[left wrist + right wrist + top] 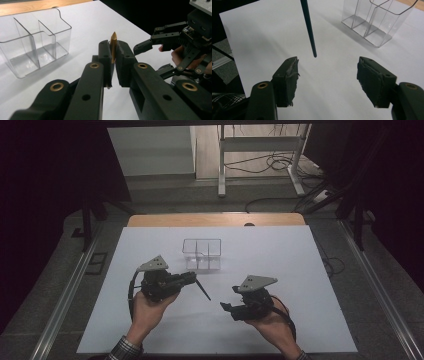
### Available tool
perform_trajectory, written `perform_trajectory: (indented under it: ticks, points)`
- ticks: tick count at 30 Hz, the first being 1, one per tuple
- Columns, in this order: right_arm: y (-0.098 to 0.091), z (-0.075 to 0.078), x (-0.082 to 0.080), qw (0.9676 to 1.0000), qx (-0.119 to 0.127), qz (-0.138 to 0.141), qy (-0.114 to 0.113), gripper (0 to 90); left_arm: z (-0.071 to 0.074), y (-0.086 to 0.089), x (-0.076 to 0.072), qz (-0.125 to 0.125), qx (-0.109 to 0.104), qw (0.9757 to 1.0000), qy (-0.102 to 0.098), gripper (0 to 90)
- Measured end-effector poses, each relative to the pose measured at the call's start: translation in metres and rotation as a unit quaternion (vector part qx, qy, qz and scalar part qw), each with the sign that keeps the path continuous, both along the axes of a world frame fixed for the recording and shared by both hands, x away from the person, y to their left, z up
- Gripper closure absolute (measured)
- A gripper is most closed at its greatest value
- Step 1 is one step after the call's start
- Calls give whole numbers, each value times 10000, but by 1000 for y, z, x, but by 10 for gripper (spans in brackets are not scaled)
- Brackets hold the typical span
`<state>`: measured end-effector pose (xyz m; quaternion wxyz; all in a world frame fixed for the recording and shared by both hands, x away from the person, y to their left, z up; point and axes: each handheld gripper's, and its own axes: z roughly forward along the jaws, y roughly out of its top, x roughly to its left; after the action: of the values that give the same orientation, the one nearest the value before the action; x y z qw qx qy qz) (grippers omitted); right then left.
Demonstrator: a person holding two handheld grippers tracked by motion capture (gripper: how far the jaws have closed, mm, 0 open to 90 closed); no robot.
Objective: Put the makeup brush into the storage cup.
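My left gripper (pixel 192 279) (pixel 113 50) is shut on a thin dark pen (pixel 202 290) (pixel 309 30). In the left gripper view the pen's gold pointed end (pixel 114 37) sticks up between the two pads. In the high view its dark shaft slants down and to the right toward my right gripper (pixel 228 299) (pixel 328 75). That gripper stands open, with the shaft's tip hanging just beyond its pads and nothing between them. It also shows in the left gripper view as the right gripper (pixel 145 40), a little past the pen. A clear plastic organizer (pixel 201 254) (pixel 32 47) (pixel 374 20) with several compartments stands empty behind both grippers.
A white sheet (pixel 280 255) covers the table, with a wooden strip (pixel 215 220) along its far edge. Beyond it stand a white metal frame (pixel 260 150) and loose cables on the floor. Metal rails (pixel 65 300) run along both sides.
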<state>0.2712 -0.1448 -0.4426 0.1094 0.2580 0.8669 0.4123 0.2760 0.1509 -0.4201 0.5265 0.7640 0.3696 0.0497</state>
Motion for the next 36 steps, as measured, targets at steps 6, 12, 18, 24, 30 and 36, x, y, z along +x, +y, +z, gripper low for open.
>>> perform_trajectory:
  ticks: [6, 12, 18, 24, 30, 36]
  points:
    - [-5, -1, 0, 10000, -53, -33, -62, 299, 5, 3, 3, 41, 92, 9999, -41, 841]
    - [-10, -2, 0, 9999, -79, -80, -76, 272, 10, 8, 6, 118, 119, 9998, -102, 840]
    - [-16, -3, -2, 9996, -160, -134, -163, 237, 16, 13, 10, 219, 132, 9995, -165, 840]
    - [-21, -3, -3, 9997, -14, -211, -125, 219, 21, 15, 14, 287, 224, 9991, -225, 841]
    - [-27, -3, -3, 9995, 48, -304, -123, 176, 25, 19, 22, 381, 323, 9984, -272, 840]
    - [-33, -4, -4, 9992, 47, -380, -112, 153, 33, 23, 28, 474, 384, 9976, -330, 840]
